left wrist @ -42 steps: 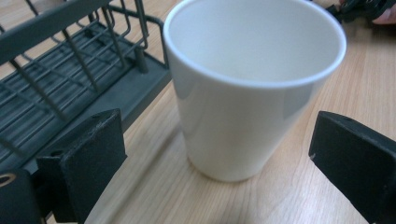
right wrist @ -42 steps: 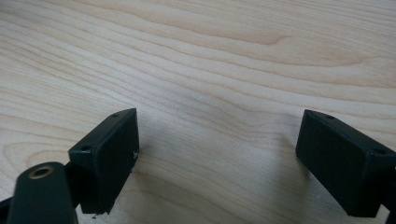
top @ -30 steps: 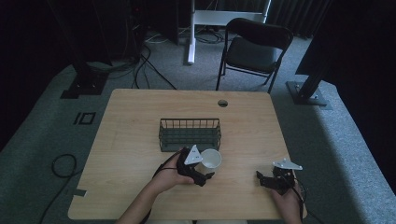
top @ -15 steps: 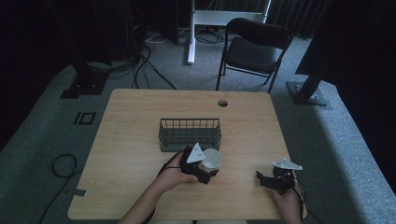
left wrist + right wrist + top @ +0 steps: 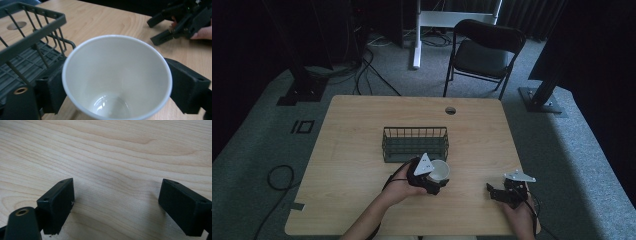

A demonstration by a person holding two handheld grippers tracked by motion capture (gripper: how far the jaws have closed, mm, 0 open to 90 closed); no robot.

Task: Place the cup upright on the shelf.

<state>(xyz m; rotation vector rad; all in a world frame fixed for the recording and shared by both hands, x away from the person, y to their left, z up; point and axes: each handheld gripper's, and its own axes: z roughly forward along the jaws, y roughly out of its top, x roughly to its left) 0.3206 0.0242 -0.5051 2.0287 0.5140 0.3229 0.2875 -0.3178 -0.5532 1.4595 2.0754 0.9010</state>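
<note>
A white paper cup (image 5: 117, 77) stands upright and empty between the jaws of my left gripper (image 5: 438, 181), which is shut on its sides. In the high view the cup (image 5: 440, 170) is just in front of the right end of a dark wire basket (image 5: 415, 143). The basket's corner (image 5: 32, 37) lies close on the left in the left gripper view. My right gripper (image 5: 496, 192) rests low over the table near the front right, jaws wide apart with bare wood between them (image 5: 116, 200). It also appears in the left gripper view as the far gripper (image 5: 162, 27).
The wooden table (image 5: 352, 130) has a round cable hole (image 5: 450, 110) near its far edge. A black folding chair (image 5: 482, 52) stands behind the table, with cables on the floor (image 5: 277, 175) at the left.
My left gripper has carried the cup a little farther from the person, closer to the basket's front. The right gripper has stayed put.
</note>
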